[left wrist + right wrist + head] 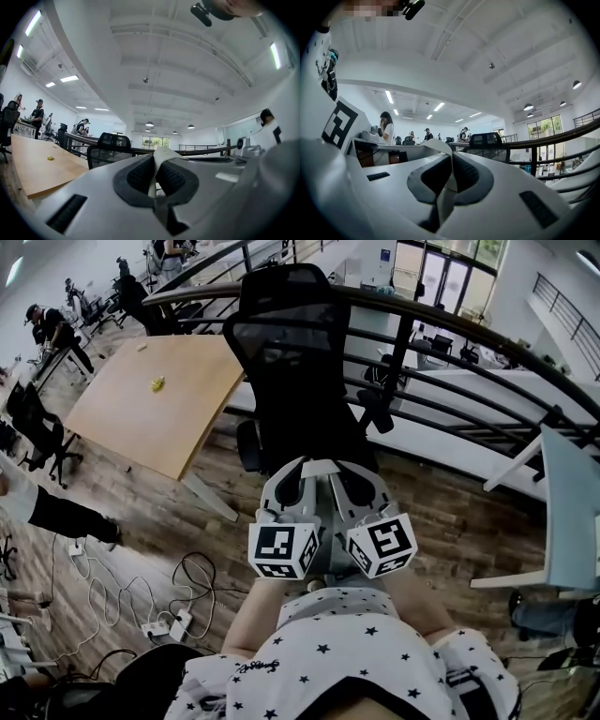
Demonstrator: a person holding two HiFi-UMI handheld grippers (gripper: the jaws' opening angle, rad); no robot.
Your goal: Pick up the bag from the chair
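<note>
The black mesh office chair (291,352) stands straight ahead, its seat hidden behind my grippers. Both grippers are raised close to my body and point away from me. My left gripper (289,472) is shut on a white strip, the bag's handle (158,161). My right gripper (349,474) is shut on a like white strip (446,164). In the head view the white handle (319,468) bridges the two jaw tips, and a grey part of the bag (325,526) hangs between the grippers. The rest of the bag is hidden. In the gripper views the chair's backrest (108,143) (487,139) shows beyond the jaws.
A wooden table (159,399) stands to the left of the chair. A dark curved railing (450,334) runs behind it. Cables and a power strip (169,620) lie on the floor at lower left. A white table (572,512) is at the right. A person's leg (66,517) reaches in from the left.
</note>
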